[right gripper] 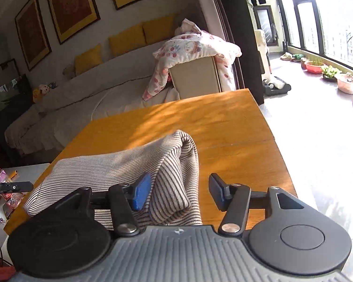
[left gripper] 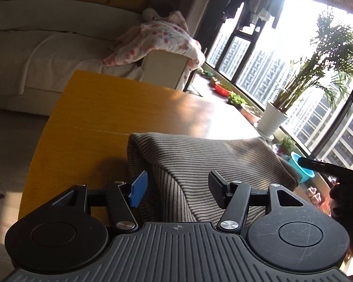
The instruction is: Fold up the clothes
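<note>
A beige garment with thin dark stripes (left gripper: pixel 200 164) lies bunched and partly folded on the wooden table (left gripper: pixel 94 108). My left gripper (left gripper: pixel 177 191) is open, its fingers spread over the near part of the cloth without pinching it. In the right wrist view the same striped garment (right gripper: pixel 134 164) rises in a fold near the table's front edge. My right gripper (right gripper: pixel 180 193) is open too, with the cloth's folded end lying between its fingers. The tip of the other gripper shows at the right edge of the left wrist view (left gripper: pixel 322 164).
The wooden table (right gripper: pixel 211 122) ends close on the right, with sunlit floor beyond. A sofa with yellow cushions (right gripper: pixel 87 58) and a pink patterned blanket (right gripper: pixel 195 47) stand behind. A potted palm (left gripper: pixel 273 117) and plant bowls line the window. Small items lie on a low surface at left (right gripper: pixel 2 176).
</note>
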`<state>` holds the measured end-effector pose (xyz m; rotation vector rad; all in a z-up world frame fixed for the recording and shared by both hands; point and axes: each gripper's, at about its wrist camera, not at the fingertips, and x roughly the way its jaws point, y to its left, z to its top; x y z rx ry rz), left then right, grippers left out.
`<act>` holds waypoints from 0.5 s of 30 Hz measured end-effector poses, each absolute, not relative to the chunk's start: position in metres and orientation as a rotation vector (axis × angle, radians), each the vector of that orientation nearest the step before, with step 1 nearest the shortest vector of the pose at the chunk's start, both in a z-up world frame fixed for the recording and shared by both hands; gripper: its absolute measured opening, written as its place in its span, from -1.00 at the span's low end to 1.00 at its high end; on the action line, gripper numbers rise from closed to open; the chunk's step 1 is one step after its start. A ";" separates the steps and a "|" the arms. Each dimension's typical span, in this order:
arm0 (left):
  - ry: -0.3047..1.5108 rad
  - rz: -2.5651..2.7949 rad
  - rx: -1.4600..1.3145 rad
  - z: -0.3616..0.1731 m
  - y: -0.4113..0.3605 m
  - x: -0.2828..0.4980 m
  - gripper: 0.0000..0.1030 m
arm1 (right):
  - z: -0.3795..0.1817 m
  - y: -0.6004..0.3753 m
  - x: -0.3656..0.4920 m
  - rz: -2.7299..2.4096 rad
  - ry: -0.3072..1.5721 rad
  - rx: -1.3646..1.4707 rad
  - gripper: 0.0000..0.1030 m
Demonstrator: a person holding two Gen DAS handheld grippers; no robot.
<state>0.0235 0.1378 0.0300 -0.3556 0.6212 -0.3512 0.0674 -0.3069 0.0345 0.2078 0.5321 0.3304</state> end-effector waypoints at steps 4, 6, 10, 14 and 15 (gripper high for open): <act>0.699 -0.511 -0.520 0.019 0.122 0.033 0.63 | 0.042 -0.291 0.081 0.461 0.500 0.262 0.49; 0.808 -0.557 -0.593 0.000 0.109 0.045 0.65 | 0.037 -0.280 0.092 0.526 0.523 0.284 0.67; 0.865 -0.578 -0.561 -0.019 0.092 0.063 0.74 | -0.003 -0.262 0.117 0.517 0.691 0.270 0.83; 0.827 -0.525 -0.547 -0.018 0.094 0.099 0.75 | -0.015 -0.268 0.107 0.547 0.686 0.319 1.00; 0.812 -0.508 -0.540 -0.018 0.095 0.111 0.75 | -0.014 -0.268 0.103 0.549 0.690 0.329 1.00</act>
